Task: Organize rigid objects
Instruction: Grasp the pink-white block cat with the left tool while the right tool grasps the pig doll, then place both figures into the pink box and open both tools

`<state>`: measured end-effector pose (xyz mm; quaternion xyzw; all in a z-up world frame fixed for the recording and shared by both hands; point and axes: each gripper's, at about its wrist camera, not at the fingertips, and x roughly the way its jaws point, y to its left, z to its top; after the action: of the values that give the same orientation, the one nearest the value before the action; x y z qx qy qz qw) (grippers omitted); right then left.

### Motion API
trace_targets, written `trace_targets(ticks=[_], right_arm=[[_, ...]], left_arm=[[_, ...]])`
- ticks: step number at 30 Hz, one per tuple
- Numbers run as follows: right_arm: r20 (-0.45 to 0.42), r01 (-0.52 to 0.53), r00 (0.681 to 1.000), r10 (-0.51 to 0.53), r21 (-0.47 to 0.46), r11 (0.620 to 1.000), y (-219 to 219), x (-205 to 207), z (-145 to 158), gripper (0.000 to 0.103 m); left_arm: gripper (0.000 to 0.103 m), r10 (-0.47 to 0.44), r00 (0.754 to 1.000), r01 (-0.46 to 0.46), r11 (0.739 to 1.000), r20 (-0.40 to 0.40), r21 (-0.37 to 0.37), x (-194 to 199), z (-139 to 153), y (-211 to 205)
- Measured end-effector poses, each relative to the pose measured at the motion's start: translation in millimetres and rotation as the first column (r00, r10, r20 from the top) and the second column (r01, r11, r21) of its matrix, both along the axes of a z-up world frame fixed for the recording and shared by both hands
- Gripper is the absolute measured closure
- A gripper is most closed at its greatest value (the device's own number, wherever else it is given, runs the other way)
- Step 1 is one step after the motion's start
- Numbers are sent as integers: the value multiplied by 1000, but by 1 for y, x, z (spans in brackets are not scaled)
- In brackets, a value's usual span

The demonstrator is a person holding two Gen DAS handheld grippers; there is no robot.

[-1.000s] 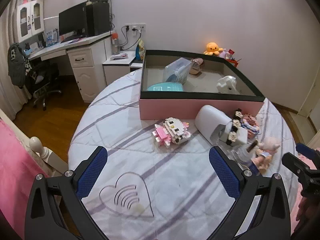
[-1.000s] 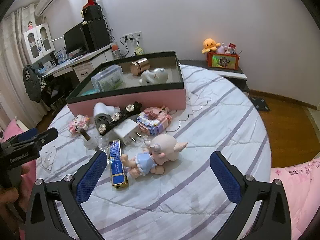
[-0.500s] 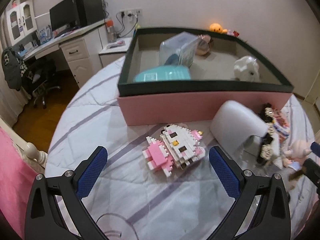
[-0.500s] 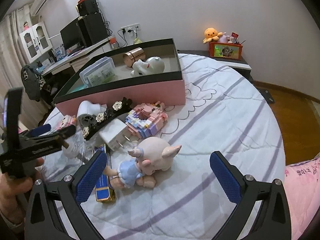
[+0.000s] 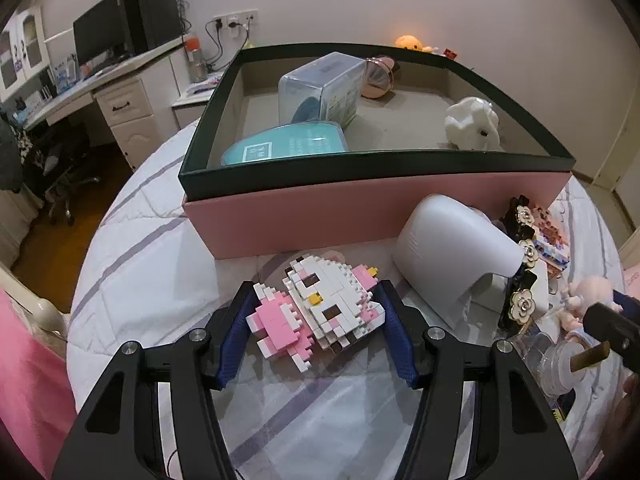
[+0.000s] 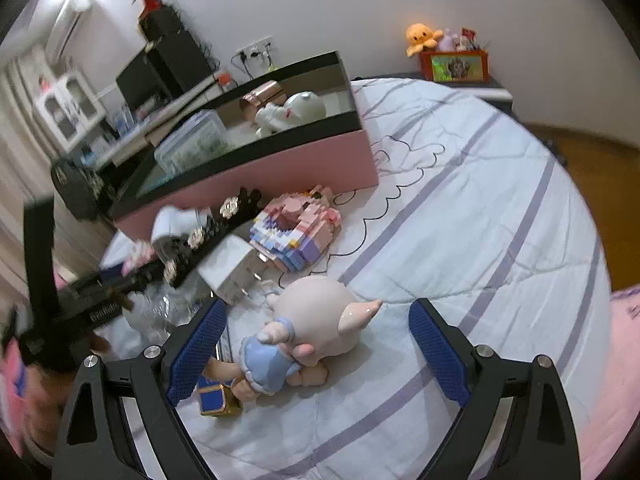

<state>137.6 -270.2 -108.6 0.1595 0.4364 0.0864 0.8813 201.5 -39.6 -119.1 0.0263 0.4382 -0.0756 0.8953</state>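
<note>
Both cameras look steeply down along their tools at the bed. The left view sits close over the brick cat, the right over the pig doll. Both share the pink box and white dryer.

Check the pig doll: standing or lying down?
Lying down. The pig doll rests on its side on the quilt, head and legs level, between the right claw's open pads.
</note>
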Motion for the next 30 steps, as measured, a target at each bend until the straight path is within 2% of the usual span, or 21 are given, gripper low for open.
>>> trace_targets(ticks=[4,6,8,20,26,30], right_arm=[[1,-20,1000,20,-34,999,4,2,-3,14],[2,-18,1000,18,-52,998,6,2,-1,38],[4,-35,999,35,-13,999,6,2,-1,54],[46,-61,997,63,-39,997,11,-10,15,57],[84,-57,995,60,-39,998,8,-14,32,57],[123,-65,990,71,-45,997,7,-9,50,57]], left_arm=[[42,7,1000,-7,999,4,-32,-1,2,4],[42,10,1000,-10,999,5,-50,-2,3,6],[42,8,1000,-8,998,5,-59,-5,3,8],[42,12,1000,-11,995,16,-103,-22,11,17],[42,11,998,-4,993,56,-121,-33,32,25],[42,-1,995,15,991,104,-131,-36,57,26]])
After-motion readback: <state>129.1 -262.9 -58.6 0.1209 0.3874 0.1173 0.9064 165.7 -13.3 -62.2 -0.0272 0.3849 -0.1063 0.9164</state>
